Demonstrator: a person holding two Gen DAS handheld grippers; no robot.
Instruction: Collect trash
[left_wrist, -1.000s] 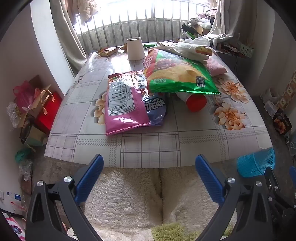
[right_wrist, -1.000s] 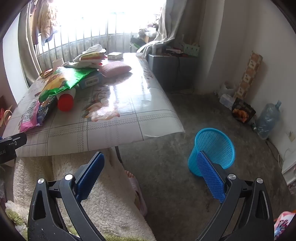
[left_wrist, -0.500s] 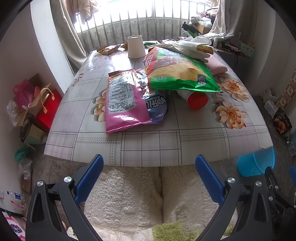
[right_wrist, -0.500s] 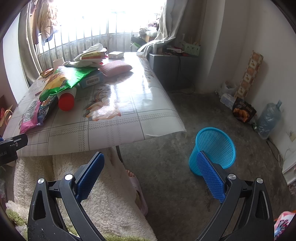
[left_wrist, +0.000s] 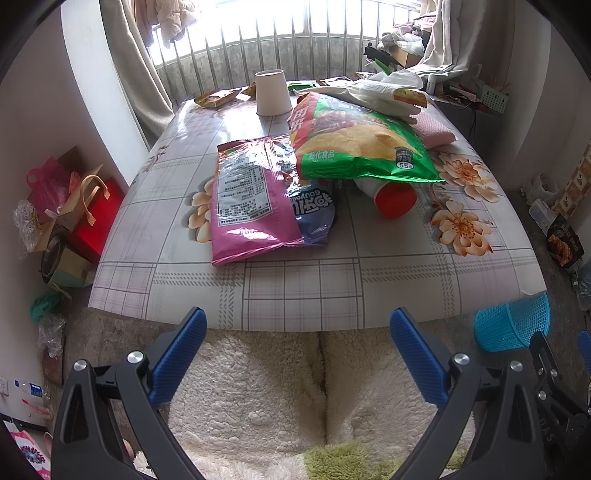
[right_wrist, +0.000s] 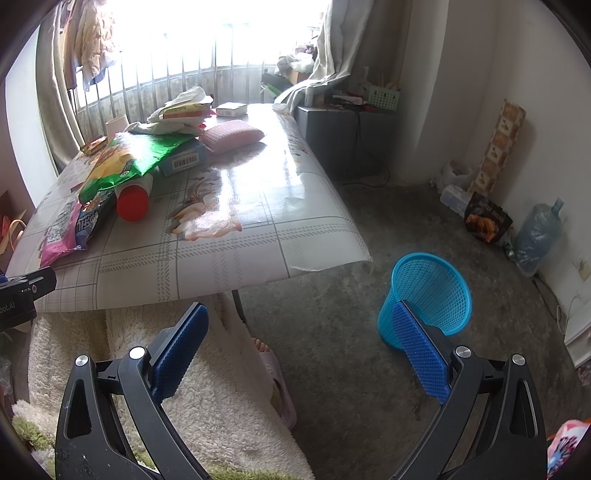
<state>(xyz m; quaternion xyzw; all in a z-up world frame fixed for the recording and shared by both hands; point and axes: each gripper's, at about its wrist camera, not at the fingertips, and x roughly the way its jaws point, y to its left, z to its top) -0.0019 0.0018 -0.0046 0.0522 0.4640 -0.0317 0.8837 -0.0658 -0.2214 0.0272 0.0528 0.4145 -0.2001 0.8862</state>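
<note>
A pink snack bag (left_wrist: 251, 195) lies on the table (left_wrist: 317, 291) over a blue bag (left_wrist: 314, 210). A green chip bag (left_wrist: 354, 147) rests on a white bottle with a red cap (left_wrist: 395, 199). A blue mesh bin (right_wrist: 428, 295) stands on the floor right of the table; it also shows in the left wrist view (left_wrist: 513, 325). My left gripper (left_wrist: 297, 321) is open and empty, below the table's front edge. My right gripper (right_wrist: 299, 314) is open and empty, low between table corner and bin.
A paper cup (left_wrist: 272, 92), a white plastic bag (left_wrist: 376, 92), a pink pouch (right_wrist: 232, 136) and a blue box (right_wrist: 184, 158) sit further back. My fleece-covered legs (left_wrist: 258, 398) are under the table. Gift bags (left_wrist: 85, 206) stand left; a water jug (right_wrist: 535, 236) stands right.
Both views have shifted slightly: the table and bin sit a little lower in the frames. Both grippers stay open and empty.
</note>
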